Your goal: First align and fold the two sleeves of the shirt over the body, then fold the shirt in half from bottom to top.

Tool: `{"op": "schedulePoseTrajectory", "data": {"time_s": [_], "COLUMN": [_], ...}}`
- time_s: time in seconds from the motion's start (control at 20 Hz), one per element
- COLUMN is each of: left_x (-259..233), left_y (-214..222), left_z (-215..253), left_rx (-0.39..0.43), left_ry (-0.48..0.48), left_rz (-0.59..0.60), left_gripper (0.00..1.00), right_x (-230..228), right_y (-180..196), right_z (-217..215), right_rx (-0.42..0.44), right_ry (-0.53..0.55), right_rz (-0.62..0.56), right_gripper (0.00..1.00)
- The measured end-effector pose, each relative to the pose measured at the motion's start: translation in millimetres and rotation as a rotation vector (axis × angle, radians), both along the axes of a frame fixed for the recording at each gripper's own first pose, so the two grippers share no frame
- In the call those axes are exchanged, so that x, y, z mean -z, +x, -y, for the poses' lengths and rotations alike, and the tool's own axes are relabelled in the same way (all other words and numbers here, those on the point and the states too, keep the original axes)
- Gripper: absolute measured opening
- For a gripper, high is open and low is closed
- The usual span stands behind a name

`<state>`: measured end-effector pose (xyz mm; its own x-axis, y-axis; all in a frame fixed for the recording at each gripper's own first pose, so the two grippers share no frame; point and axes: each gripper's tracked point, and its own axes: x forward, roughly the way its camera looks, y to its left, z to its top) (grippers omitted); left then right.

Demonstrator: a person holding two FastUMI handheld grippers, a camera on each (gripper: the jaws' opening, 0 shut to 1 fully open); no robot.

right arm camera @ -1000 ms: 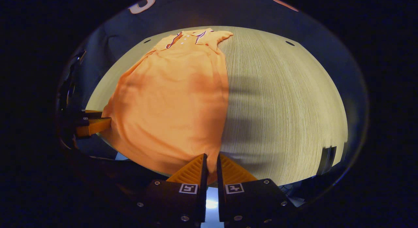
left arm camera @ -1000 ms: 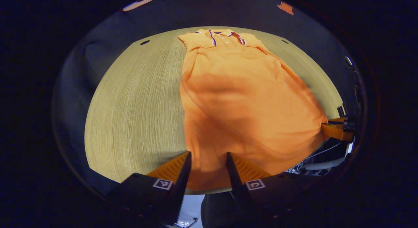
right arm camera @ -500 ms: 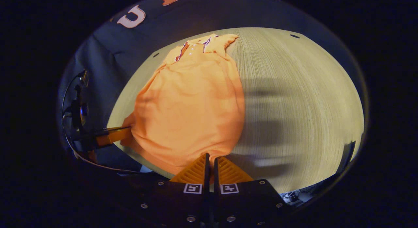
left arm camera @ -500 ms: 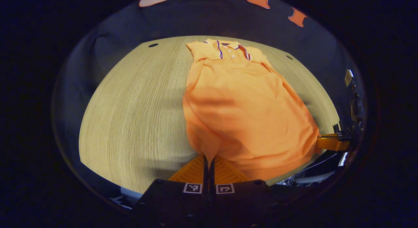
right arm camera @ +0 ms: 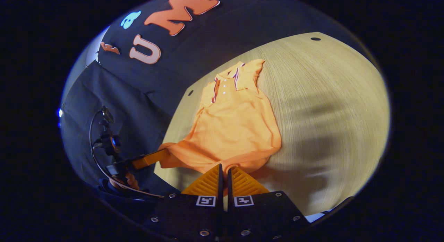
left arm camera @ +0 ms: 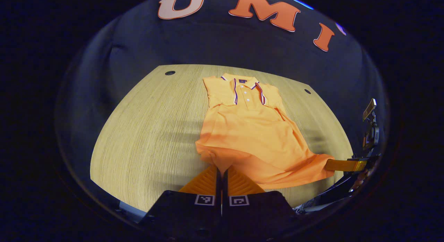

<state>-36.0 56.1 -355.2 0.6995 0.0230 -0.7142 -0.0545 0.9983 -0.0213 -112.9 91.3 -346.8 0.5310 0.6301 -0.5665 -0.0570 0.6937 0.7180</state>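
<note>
The orange polo shirt [left arm camera: 251, 131] lies on the wooden tabletop [left arm camera: 145, 131], collar end toward the far edge of the tabletop and sleeves folded in over the body. The left hand-held gripper [left arm camera: 221, 172] is clamped on one bottom corner of the shirt. The right hand-held gripper [right arm camera: 224, 171] is clamped on the other, both corners raised off the tabletop.
</note>
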Motion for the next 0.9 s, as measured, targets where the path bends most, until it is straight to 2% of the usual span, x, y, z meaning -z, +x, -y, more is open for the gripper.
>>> {"op": "schedulePoseTrajectory", "data": {"time_s": [0.1,0.35,0.5,0.6,0.8,0.9], "left_x": [-10,-36,-44,-46,-51,-55], "left_y": [12,49,83,102,151,176], "left_z": [0,-4,-8,-11,-11,-17], "left_rx": [-0.002,0.037,0.058,0.065,0.044,0.050], "left_ry": [-0.003,-0.010,-0.022,-0.026,-0.118,-0.117], "left_rz": [0.019,0.074,0.090,0.094,0.083,0.096], "left_gripper": [0.01,0.01,0.01,0.01,0.01,0.01], "right_x": [-14,-40,-46,-48,-58,-59], "right_y": [18,60,93,98,149,171], "right_z": [-3,9,10,16,9,5], "right_rx": [0.016,0.079,0.113,0.125,0.121,0.115], "right_ry": [0.047,0.066,0.035,0.012,-0.039,-0.065], "right_rz": [0.031,0.074,0.093,0.099,0.118,0.127], "right_gripper": [0.05,0.05,0.05,0.05,0.05,0.05]}}
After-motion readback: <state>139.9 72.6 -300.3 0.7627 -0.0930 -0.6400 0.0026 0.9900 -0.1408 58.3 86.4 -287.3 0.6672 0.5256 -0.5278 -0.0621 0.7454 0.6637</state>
